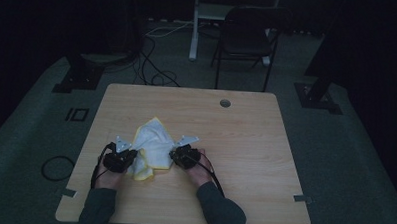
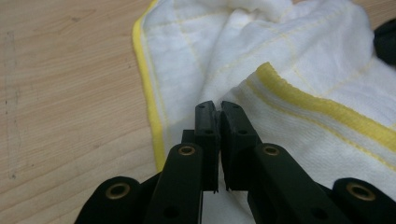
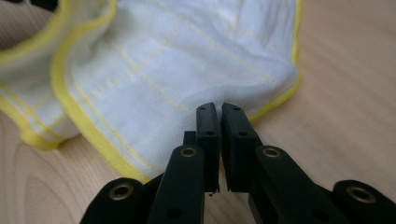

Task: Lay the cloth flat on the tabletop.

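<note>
Both hand-held grippers [image 1: 135, 156] low, flanking cloth [image 1: 153, 140]

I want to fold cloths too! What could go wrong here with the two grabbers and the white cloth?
The right gripper is shut right at the cloth's yellow hem, so its hold looks thin and the edge might slip out when lifted. The left gripper sits where layers overlap, so it may drag two layers together. The cloth lies crumpled, so pulling might keep wrinkles in.
</note>
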`<state>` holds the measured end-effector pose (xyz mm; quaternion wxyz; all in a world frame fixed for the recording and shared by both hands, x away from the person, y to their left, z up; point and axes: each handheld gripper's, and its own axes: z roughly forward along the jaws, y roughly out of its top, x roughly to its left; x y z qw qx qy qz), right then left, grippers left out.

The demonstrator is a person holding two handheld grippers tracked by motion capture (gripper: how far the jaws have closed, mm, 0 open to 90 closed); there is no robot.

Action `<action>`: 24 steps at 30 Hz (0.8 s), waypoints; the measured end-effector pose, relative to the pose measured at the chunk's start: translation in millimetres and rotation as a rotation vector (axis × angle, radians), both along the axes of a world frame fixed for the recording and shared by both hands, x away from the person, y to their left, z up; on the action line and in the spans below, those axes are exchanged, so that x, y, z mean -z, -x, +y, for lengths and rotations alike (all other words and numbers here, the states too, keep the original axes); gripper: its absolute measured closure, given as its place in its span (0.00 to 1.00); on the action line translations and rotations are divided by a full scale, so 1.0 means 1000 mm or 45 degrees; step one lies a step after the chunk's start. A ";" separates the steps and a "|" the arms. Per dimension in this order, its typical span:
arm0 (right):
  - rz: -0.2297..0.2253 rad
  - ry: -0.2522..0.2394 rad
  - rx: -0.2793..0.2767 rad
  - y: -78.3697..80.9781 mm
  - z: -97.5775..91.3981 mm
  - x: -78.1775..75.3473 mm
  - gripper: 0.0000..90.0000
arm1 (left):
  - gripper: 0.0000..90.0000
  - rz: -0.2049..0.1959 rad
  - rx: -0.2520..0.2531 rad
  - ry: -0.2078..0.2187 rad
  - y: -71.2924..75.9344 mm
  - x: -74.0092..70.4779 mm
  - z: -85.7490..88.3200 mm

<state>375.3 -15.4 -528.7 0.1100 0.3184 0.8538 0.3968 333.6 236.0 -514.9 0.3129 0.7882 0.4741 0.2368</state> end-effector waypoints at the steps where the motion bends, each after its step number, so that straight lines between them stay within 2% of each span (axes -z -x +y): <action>1: 0.000 0.000 0.000 0.000 0.000 0.000 0.96 | 0.96 0.000 0.000 0.000 0.000 0.000 0.000; 2: -0.027 -0.015 0.002 0.001 -0.004 -0.007 0.96 | 0.96 -0.002 0.005 0.004 0.000 -0.001 -0.001; 5: -0.035 -0.049 0.004 0.001 -0.009 -0.015 0.96 | 0.96 -0.006 0.007 0.003 0.000 -0.001 -0.002; 6: -0.049 -0.079 0.010 0.001 -0.013 -0.023 0.96 | 0.96 -0.011 0.013 0.001 0.000 -0.002 -0.004; 9: -0.077 -0.112 0.017 0.002 -0.017 -0.031 0.94 | 0.96 -0.008 0.016 -0.010 0.000 -0.001 -0.006; 17: -0.095 -0.137 -0.007 0.005 -0.013 -0.033 0.94 | 0.96 -0.001 -0.022 -0.003 -0.001 0.000 -0.001; 18: -0.106 -0.124 0.004 0.005 -0.012 -0.033 0.94 | 0.96 -0.001 -0.022 -0.003 -0.001 0.000 -0.001; 20: -0.107 -0.154 0.019 0.005 -0.013 -0.035 0.93 | 0.96 -0.002 -0.025 -0.009 -0.001 0.000 -0.001; 24: -0.086 -0.116 0.011 0.003 -0.013 -0.032 0.92 | 0.96 0.005 -0.038 -0.012 -0.002 0.002 0.001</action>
